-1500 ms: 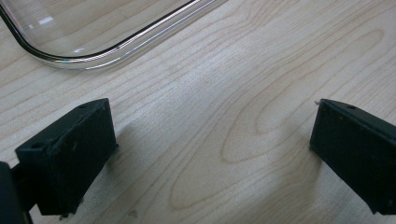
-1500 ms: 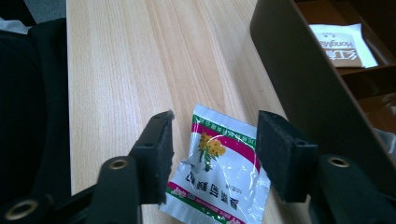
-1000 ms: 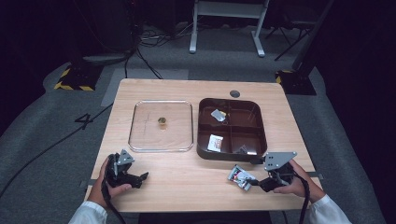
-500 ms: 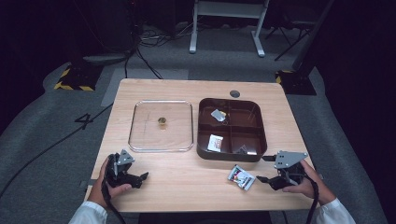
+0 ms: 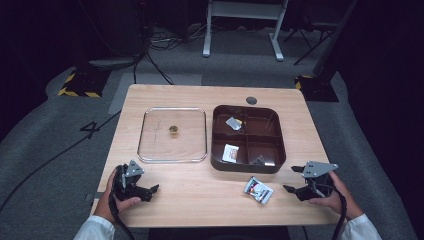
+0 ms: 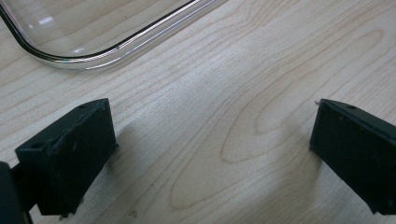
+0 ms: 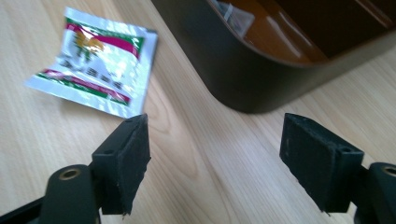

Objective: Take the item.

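A small foil packet (image 5: 258, 190) with red and green print lies flat on the wooden table (image 5: 200, 200), just in front of the dark brown four-part tray (image 5: 248, 167). In the right gripper view the packet (image 7: 95, 63) sits beyond the left jaw. My right gripper (image 5: 294, 180) rests open near the table's right front corner, a short way right of the packet, holding nothing. My left gripper (image 5: 150, 190) rests open at the front left, below the clear lid's corner (image 6: 93, 56). The tray holds two packets (image 5: 230, 152) (image 5: 233, 123) and a small dark item (image 5: 258, 160).
A clear square lid (image 5: 172, 135) lies left of the tray with a small brownish object (image 5: 173, 130) at its middle. A round cable hole (image 5: 251, 100) sits near the table's back edge. Cables and a stand's legs are on the floor behind.
My right gripper has let go of the packet and drawn back to the right, jaws now open. The packet stays on the table. The left gripper has not moved.
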A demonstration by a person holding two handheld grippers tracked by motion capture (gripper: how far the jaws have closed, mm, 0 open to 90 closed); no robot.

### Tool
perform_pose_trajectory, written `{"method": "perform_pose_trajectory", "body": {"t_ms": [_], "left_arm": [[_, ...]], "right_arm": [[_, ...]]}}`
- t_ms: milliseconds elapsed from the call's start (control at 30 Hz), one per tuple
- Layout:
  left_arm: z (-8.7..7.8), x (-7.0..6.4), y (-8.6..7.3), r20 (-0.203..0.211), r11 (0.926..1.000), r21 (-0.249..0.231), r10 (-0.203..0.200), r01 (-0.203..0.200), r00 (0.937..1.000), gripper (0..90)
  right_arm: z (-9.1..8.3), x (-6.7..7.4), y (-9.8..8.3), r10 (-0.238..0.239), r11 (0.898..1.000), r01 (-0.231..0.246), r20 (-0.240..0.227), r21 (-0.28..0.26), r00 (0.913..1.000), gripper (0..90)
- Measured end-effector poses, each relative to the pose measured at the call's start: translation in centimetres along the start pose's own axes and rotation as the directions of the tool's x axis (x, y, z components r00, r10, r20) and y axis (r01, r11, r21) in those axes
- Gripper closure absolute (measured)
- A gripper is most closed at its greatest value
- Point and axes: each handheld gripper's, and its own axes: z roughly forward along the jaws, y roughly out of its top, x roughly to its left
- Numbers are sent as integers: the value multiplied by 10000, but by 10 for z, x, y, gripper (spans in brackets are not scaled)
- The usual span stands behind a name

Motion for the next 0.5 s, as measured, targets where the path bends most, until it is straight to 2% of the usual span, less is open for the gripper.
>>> {"method": "perform_pose_trajectory", "body": {"t_ms": [233,267,300,500], "left_arm": [[0,0,0,0,10000,0,0,0,10000,4],[0,0,0,2,10000,1,0,0,10000,4],[0,0,0,2,10000,1,0,0,10000,3],[0,0,0,3,10000,0,-1,1,10000,4]], "right_arm": [[0,0,-1,15,10000,-15,15,2,10000,247],[3,-17,-22,884,9959,-894,619,128,9942,236],[4,-21,-29,1178,9929,-1188,748,84,9902,230],[4,-30,-47,2075,9782,-2067,1013,-185,9730,226]]}}
